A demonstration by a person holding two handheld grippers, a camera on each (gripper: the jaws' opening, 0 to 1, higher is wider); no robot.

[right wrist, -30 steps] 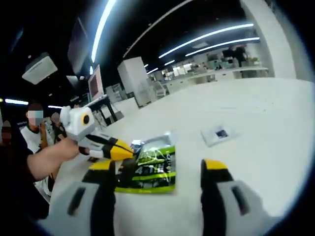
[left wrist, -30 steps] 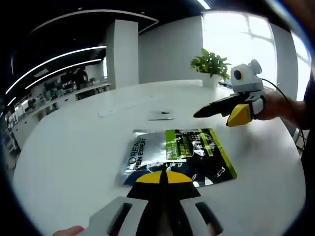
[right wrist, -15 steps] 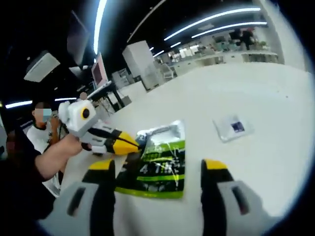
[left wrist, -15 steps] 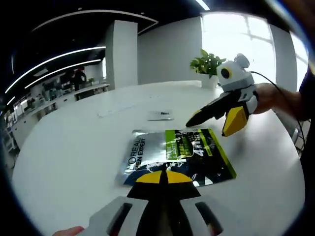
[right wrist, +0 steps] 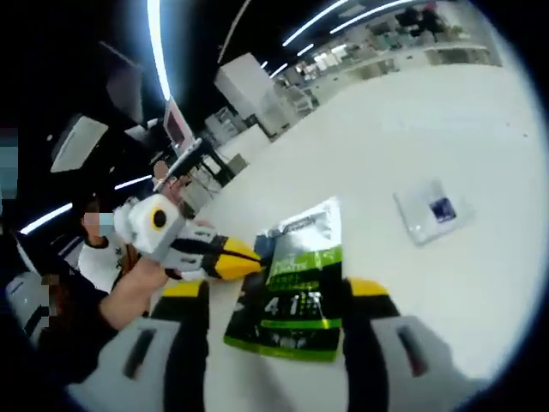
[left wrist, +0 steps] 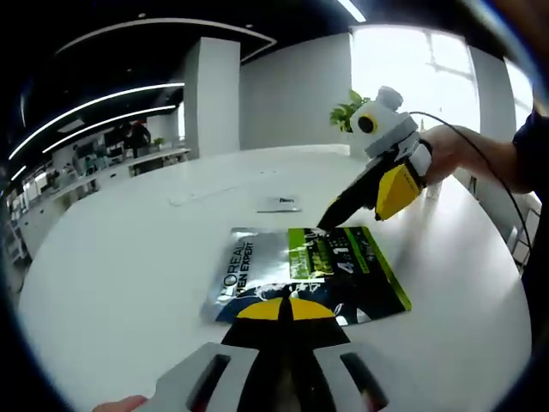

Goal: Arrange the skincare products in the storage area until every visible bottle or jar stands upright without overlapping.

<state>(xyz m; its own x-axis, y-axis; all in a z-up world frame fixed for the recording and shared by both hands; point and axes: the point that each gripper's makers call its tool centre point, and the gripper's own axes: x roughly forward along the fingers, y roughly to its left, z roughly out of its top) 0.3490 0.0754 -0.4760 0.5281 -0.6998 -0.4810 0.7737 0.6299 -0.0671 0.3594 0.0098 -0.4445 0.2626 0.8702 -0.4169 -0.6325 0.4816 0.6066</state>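
Observation:
A flat silver, green and dark pouch (left wrist: 309,270) marked L'OREAL MEN EXPERT lies on the white round table (left wrist: 111,257). My left gripper (left wrist: 286,309) is shut, and its yellow tips pinch the pouch's near edge. The same gripper (right wrist: 244,256) shows from the side, its tip at the pouch (right wrist: 300,296). My right gripper (left wrist: 352,219) is open and tilted down over the pouch's far edge. Its own jaws (right wrist: 276,296) stand wide apart with the pouch between them.
A small white sachet (left wrist: 279,203) lies beyond the pouch, and it also appears as the sachet (right wrist: 429,213) on the right. A long flat clear strip (left wrist: 206,193) lies further back. A potted plant (left wrist: 347,112) stands at the table's far edge. Seated people (right wrist: 103,249) are beside the table.
My right gripper has moved in and down from the side to the pouch's far edge. The left gripper and the pouch have stayed still.

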